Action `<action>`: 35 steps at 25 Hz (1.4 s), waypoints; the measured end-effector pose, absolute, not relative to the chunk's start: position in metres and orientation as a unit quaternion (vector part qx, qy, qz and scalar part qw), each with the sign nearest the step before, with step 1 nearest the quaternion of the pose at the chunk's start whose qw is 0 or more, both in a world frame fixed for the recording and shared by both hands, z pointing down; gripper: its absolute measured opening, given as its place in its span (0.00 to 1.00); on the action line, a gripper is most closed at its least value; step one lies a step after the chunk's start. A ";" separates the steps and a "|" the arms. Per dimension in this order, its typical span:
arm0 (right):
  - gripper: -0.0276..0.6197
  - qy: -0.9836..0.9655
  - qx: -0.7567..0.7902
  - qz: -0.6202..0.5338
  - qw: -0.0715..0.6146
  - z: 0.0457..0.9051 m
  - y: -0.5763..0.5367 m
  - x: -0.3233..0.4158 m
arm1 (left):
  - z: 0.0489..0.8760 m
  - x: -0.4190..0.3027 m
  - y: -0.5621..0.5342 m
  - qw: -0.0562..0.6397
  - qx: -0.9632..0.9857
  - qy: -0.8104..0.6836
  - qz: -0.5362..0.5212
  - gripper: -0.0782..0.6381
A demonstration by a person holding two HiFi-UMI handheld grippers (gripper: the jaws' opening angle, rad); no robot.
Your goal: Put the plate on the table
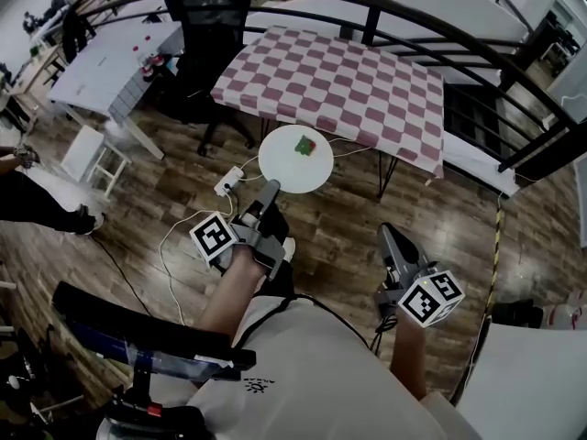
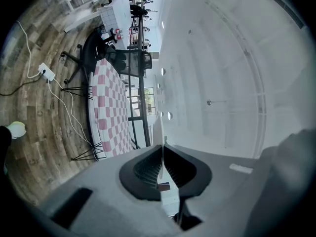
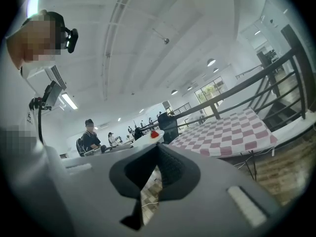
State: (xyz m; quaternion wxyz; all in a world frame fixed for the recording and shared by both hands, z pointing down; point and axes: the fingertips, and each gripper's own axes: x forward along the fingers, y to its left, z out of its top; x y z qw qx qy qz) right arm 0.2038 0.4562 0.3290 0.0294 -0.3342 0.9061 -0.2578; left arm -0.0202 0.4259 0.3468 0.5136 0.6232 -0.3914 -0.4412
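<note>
1. Gripping the white plate (image 1: 284, 168) by its near rim, the left gripper (image 1: 268, 195) held it above the wooden floor (image 1: 348, 209), just short of the checked table (image 1: 339, 81).
2. A small green-and-red object (image 1: 305, 144) lay on the plate.
3. The right gripper (image 1: 389, 238) hung well apart, its jaws together on nothing.

The plate (image 1: 295, 159) is before the table (image 1: 339, 85), not on it. A chair (image 1: 211, 16) stands just left of the table.
</note>
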 end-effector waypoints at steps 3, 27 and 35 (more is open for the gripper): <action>0.05 0.905 -0.337 -0.259 0.030 0.329 0.438 0.196 | 0.347 -0.028 0.407 0.512 0.625 -0.389 -0.442 0.14; 0.05 0.891 -0.374 -0.255 0.032 0.319 0.253 0.111 | 0.349 -0.098 0.197 0.540 0.639 -0.355 -0.418 0.14; 0.05 0.884 -0.389 -0.258 0.030 0.323 0.207 0.077 | 0.357 -0.126 0.144 0.553 0.640 -0.340 -0.410 0.14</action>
